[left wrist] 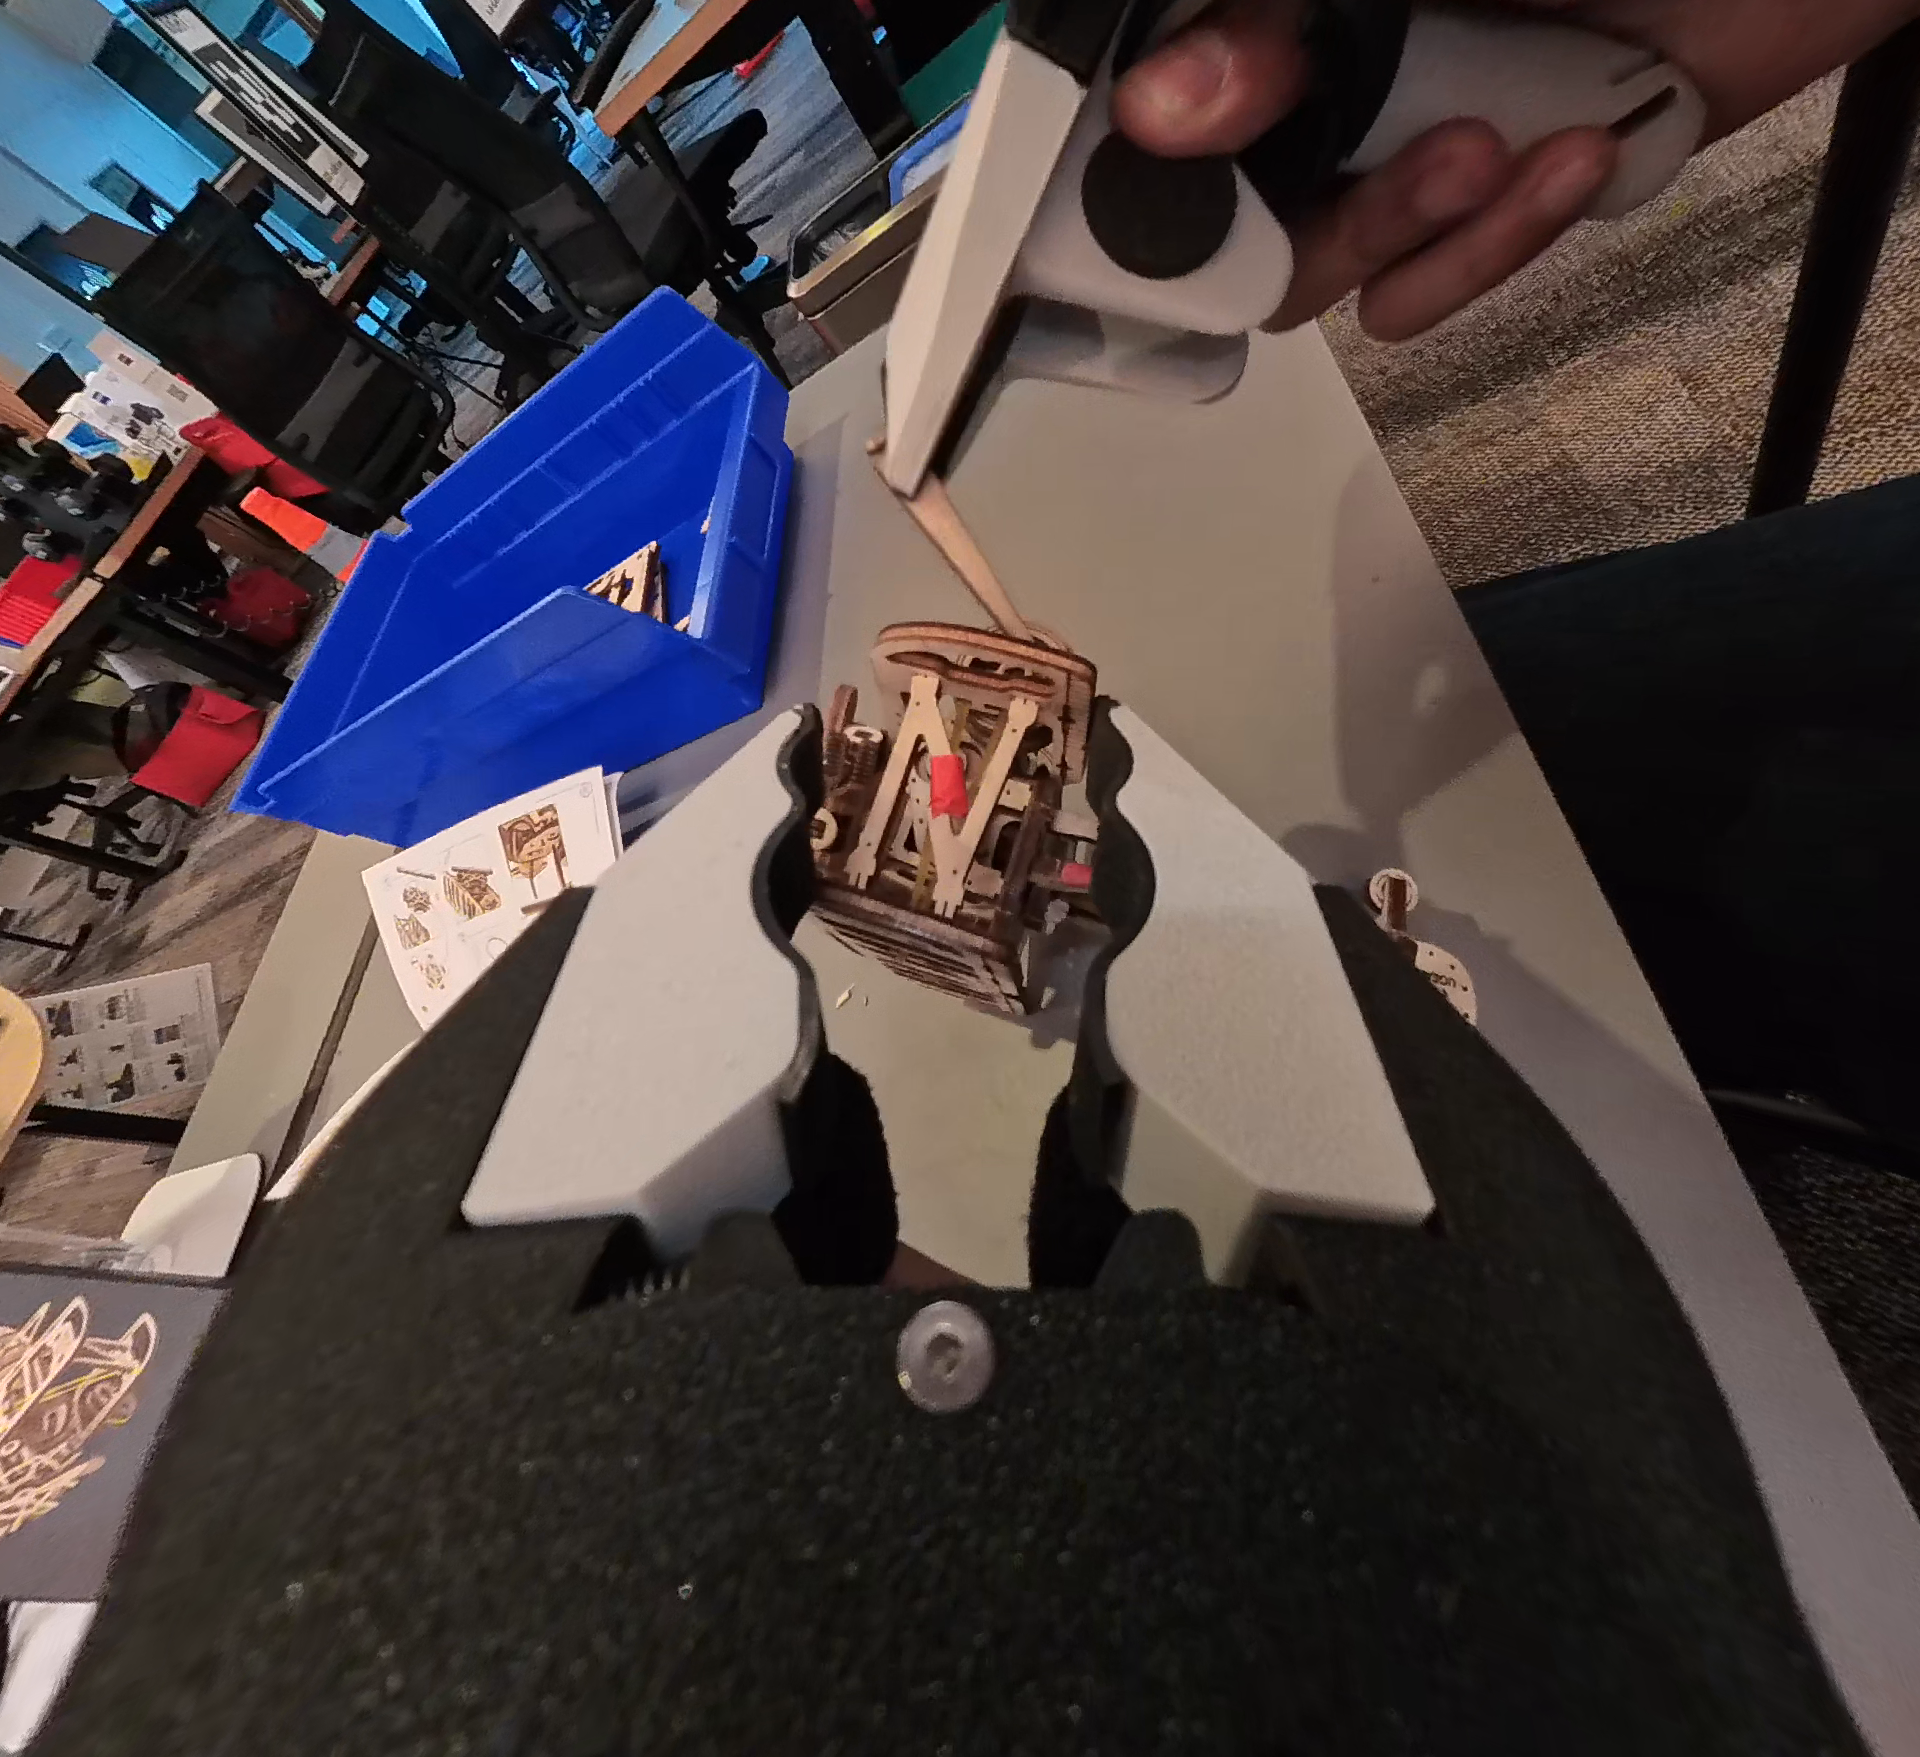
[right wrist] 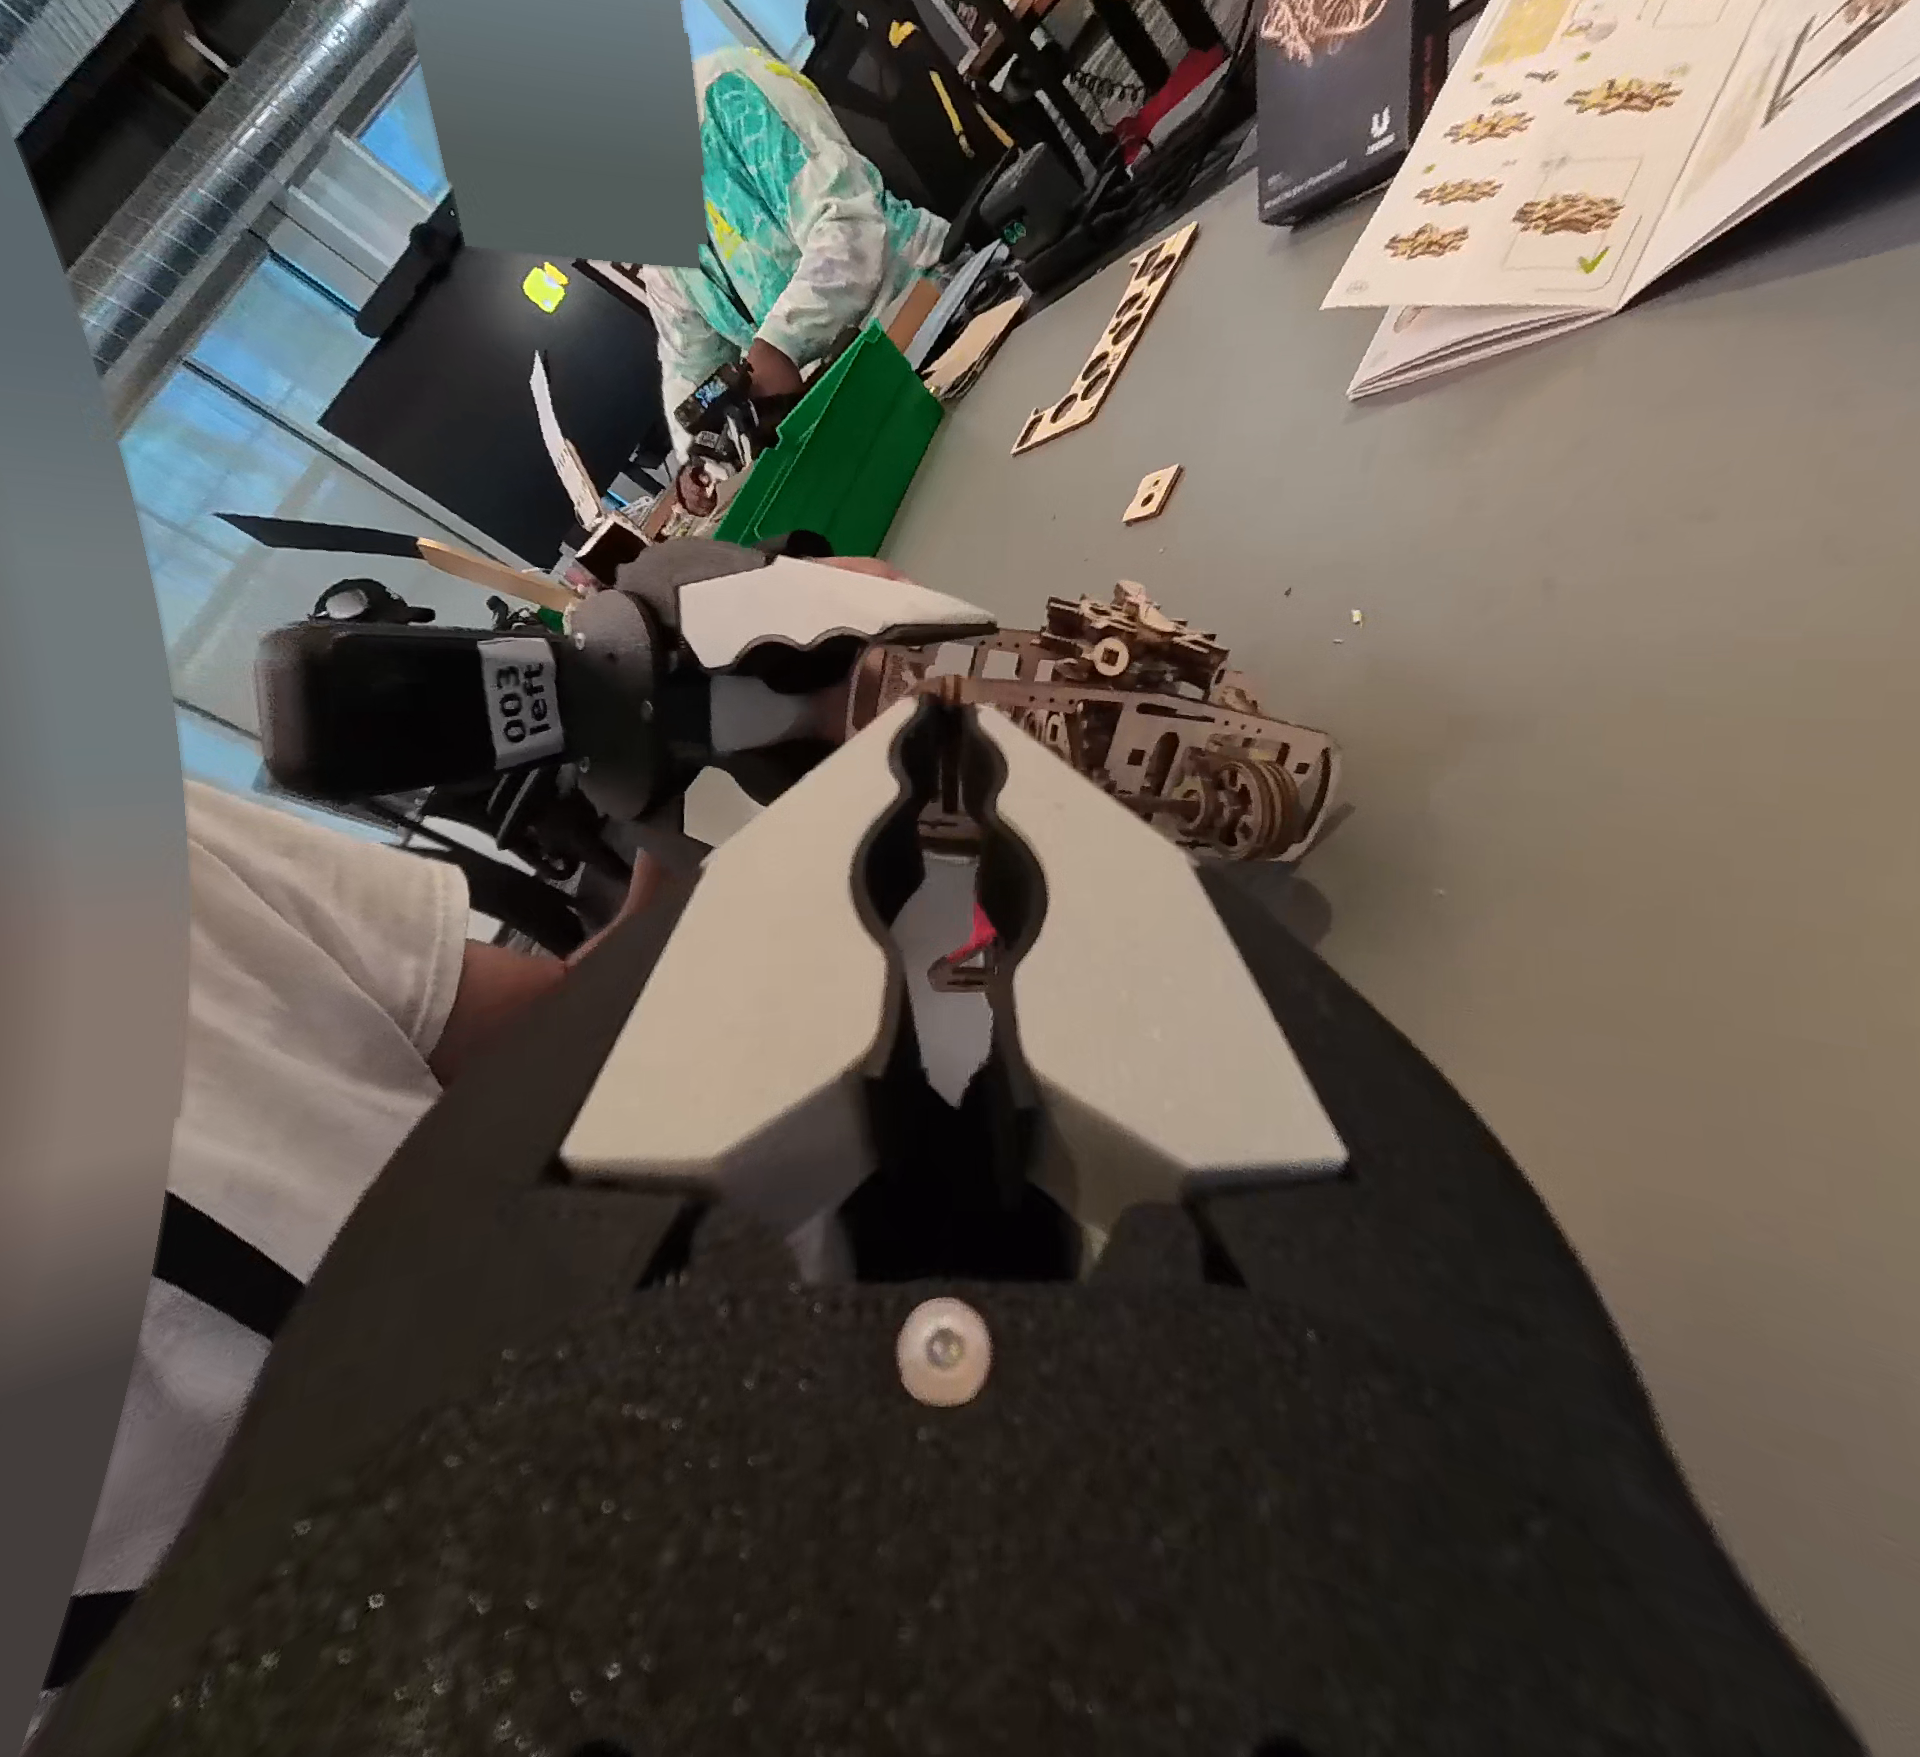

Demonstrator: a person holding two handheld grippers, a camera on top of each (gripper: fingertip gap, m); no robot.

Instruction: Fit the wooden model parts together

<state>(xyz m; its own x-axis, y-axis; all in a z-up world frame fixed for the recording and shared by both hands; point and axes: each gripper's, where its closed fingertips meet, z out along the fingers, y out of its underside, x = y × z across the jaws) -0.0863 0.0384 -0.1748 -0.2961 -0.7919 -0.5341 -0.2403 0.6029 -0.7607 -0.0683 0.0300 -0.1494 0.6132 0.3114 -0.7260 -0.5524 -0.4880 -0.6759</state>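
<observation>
The wooden model (left wrist: 951, 829), a half-built vehicle frame with wheels and bits of red tape, lies on the grey table (left wrist: 1195, 668). My left gripper (left wrist: 958, 731) is shut on one end of it, one finger on each side. It also shows in the right wrist view (right wrist: 873, 684), gripping the model (right wrist: 1143, 720). My right gripper (right wrist: 943, 705) is shut on a thin wooden strip (right wrist: 945, 772). In the left wrist view the right gripper (left wrist: 904, 471) comes down from above, and its strip (left wrist: 971, 564) touches the model's top edge.
A blue bin (left wrist: 540, 627) with wooden pieces stands at the left, with instruction sheets (left wrist: 488, 886) in front of it. A loose wooden part (left wrist: 1439, 959) lies at the right. Farther off are a punched wooden sheet (right wrist: 1112, 346), a small square piece (right wrist: 1153, 494), an open booklet (right wrist: 1558, 149), a black box (right wrist: 1340, 24) and a green bin (right wrist: 842, 450). Both grippers' tips are close together, under 4 cm apart. The small square piece (right wrist: 1153, 494) sits 25 cm or so from the ends of my left fingers.
</observation>
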